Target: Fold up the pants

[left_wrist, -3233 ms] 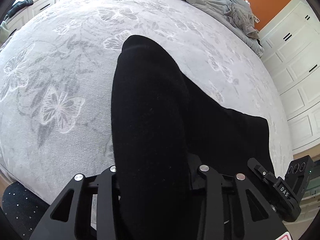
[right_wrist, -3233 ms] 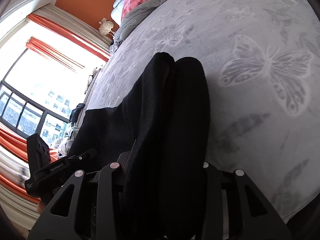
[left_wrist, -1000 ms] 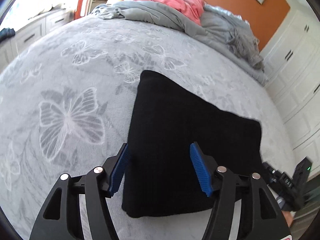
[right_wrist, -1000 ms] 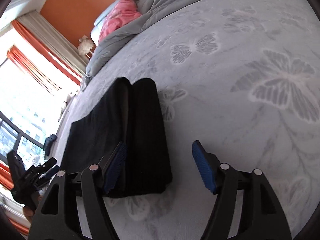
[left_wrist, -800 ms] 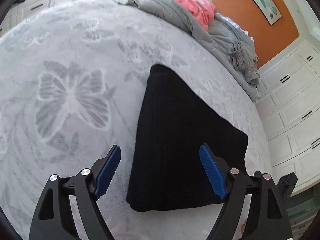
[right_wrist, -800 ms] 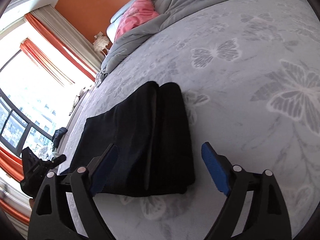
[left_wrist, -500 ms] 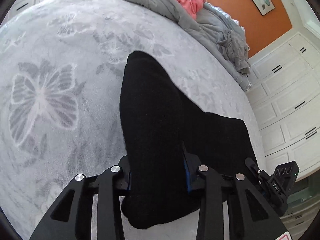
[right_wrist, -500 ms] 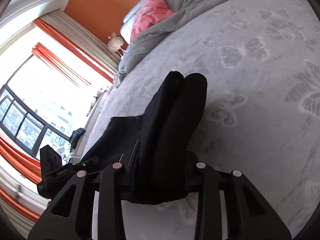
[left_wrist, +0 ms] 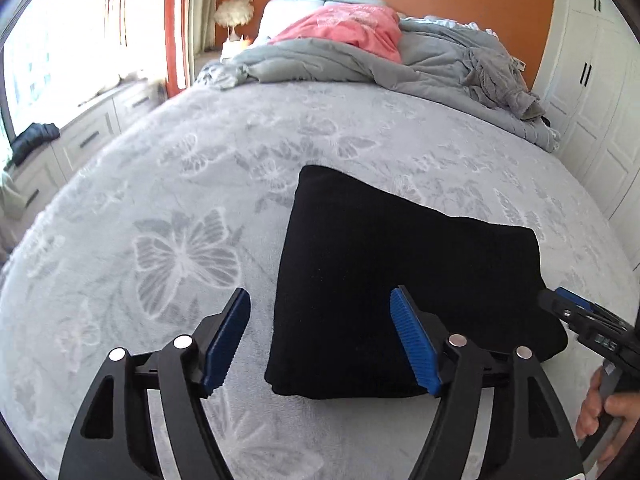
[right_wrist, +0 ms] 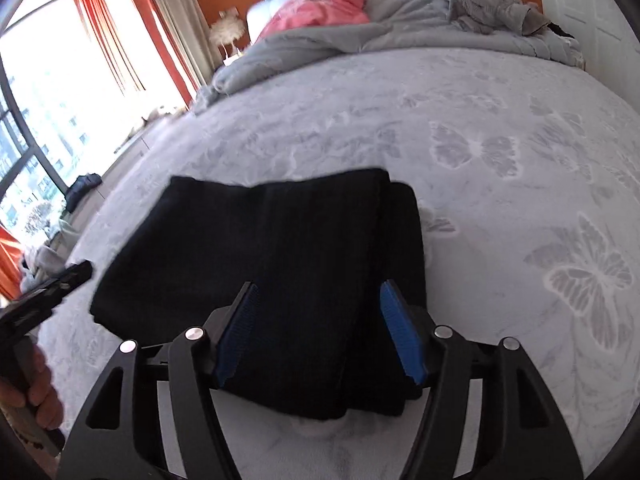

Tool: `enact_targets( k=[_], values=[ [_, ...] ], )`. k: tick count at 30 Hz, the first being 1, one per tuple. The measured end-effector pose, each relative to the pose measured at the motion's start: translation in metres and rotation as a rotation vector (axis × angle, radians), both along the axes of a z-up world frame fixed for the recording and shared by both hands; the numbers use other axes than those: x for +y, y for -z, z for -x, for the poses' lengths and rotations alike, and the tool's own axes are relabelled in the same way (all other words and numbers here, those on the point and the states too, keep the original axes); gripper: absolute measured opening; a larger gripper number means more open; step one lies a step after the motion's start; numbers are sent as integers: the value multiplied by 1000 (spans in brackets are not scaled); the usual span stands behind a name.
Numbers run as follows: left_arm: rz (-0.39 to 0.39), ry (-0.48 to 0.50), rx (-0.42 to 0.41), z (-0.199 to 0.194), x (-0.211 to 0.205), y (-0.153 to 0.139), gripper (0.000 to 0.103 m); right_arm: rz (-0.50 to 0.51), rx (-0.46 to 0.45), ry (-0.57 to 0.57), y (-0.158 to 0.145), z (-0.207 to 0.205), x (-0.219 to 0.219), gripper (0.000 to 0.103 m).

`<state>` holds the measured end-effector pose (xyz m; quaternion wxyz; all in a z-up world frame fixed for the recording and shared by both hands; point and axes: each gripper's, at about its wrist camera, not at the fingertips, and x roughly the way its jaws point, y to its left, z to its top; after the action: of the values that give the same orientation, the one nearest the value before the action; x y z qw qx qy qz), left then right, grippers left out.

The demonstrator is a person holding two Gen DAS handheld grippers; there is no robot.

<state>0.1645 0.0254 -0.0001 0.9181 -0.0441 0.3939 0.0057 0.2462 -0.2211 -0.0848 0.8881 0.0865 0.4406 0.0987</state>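
The folded pants [left_wrist: 404, 276] lie on the bed [left_wrist: 160, 208], toward its near edge. The left gripper [left_wrist: 320, 340] hangs over their near left corner, one finger [left_wrist: 226, 336] left of the pants above the bedspread, the other above the cloth. The right gripper [right_wrist: 320, 332] hangs over their near right part, both fingers [right_wrist: 400, 340] above the cloth. At the far end of the bed lies a heaped duvet [left_wrist: 400, 64], with a pillow [left_wrist: 344, 28] on it. A lamp [left_wrist: 234, 12] stands far left, beside the bed.
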Motion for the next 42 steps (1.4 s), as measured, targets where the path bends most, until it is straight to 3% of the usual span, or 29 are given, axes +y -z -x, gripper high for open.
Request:
enact_targets(
  k=[3, 4, 7, 9, 10, 11, 12, 14, 15, 17, 19, 21, 22, 24, 27, 30, 31, 32, 35, 37, 40, 42],
  values=[
    [-63, 26, -12, 7, -12, -7, 70, -43, -23, -18, -5, -6, 7, 19],
    [-61, 37, -3, 7, -14, -7, 70, -61, -51, -28, -17, -5, 8, 16],
    [-25, 59, 25, 5, -18, -4, 70, -24, -148, -50, -51, 3, 9, 16],
    [-36, 58, 32, 5, -21, 0, 70, 48, -101, -38, -30, -7, 8, 18],
    [-43, 58, 38, 5, -22, 2, 70, 88, -22, -34, -5, -17, 5, 26],
    [-43, 58, 46, 4, -22, 6, 70, 64, -23, -25, 8, -16, -2, 30],
    [-41, 59, 56, 4, -22, 9, 70, 2, -50, -10, 2, -8, -11, 30],
    [-31, 52, 70, 5, -20, 14, 70, -16, -80, 52, -25, 7, -18, 32],
    [-26, 50, 73, 5, -19, 16, 70, -44, -144, 44, -43, 21, -19, 32],
    [-26, 40, 86, 5, -16, 19, 70, -116, -182, 8, -61, 39, -19, 32],
    [-22, 30, 88, 8, -15, 19, 70, -163, -131, -46, -50, 43, -12, 32],
    [-24, 23, 89, 12, -13, 19, 70, -97, -5, -56, -10, 33, -1, 29],
    [-26, 20, 86, 15, -13, 18, 70, -81, -10, -44, -1, 31, -2, 19],
    [-43, 11, 87, 21, -13, 16, 70, -105, -9, -7, -18, 41, -4, 16],
    [-64, 12, 69, 34, -11, 8, 70, -92, -108, 10, -61, 74, -2, 24],
    [-93, 10, 48, 53, -12, -3, 70, 64, -207, 36, -82, 118, 9, 53],
    [-101, 9, 34, 62, -12, -7, 70, 112, -232, 39, -83, 134, 12, 54],
    [-108, 10, 18, 71, -13, -11, 71, 141, -251, 42, -83, 150, 14, 54],
    [-143, 21, -50, 103, -16, -19, 84, 163, -304, 61, -71, 196, 22, 72],
    [-157, 34, -103, 127, -19, -20, 87, 185, -311, 88, -59, 215, 27, 86],
    [-195, 37, -133, 155, -25, -7, 87, 203, -320, 106, -34, 240, 34, 87],
    [-161, 69, -108, 165, -28, 13, 87, 210, -263, 128, -22, 243, 40, 87]
  ],
)
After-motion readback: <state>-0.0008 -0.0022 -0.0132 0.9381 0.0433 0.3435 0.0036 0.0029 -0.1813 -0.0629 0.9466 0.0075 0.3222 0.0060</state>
